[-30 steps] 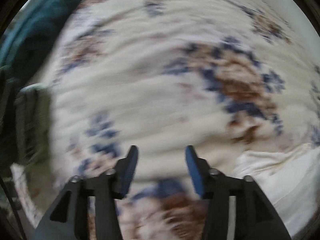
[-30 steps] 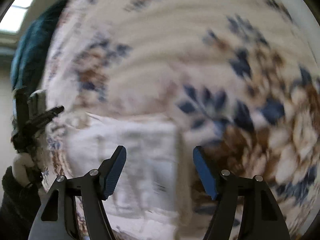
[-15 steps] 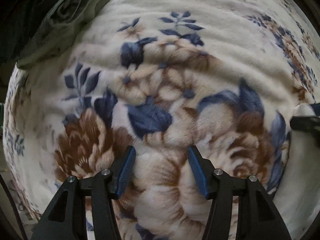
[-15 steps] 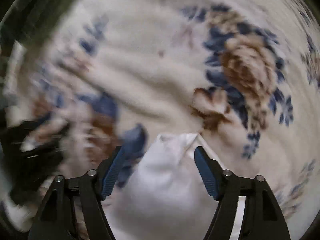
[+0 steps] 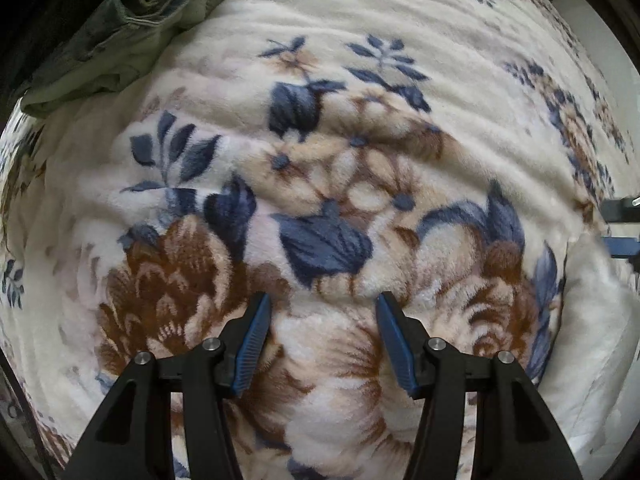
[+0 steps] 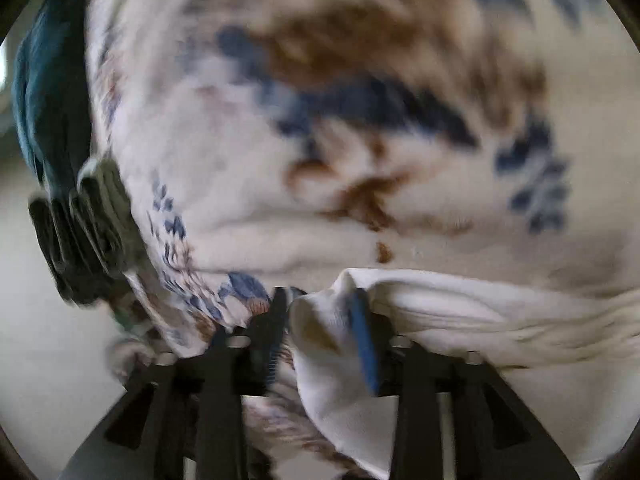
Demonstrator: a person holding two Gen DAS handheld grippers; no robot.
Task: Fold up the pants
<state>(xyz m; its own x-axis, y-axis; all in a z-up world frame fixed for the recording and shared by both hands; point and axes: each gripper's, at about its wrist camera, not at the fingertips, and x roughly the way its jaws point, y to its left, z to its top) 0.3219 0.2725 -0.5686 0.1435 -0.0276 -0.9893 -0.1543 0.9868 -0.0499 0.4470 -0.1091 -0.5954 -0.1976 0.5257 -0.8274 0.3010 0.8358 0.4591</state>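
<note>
The white pants [image 6: 460, 312] lie on a floral blanket [image 6: 320, 140]; in the right wrist view they spread from the bottom middle to the right. My right gripper [image 6: 320, 304] is shut on a corner of the white pants, the cloth bunched between its blue pads. In the left wrist view my left gripper [image 5: 322, 308] is open and empty, low over the floral blanket [image 5: 320, 160]. An edge of the white pants [image 5: 592, 320] shows at the far right there, beside the tip of the right gripper [image 5: 624, 228].
Folded olive-green clothes [image 5: 120, 32] lie at the blanket's top left in the left wrist view. In the right wrist view a stack of dark folded clothes [image 6: 84, 232] and a teal cloth [image 6: 44, 92] sit at the left edge, with pale floor beyond.
My right gripper has closed on a corner of the white pants; it was open half a second ago. My left gripper stays open and has barely shifted over the blanket.
</note>
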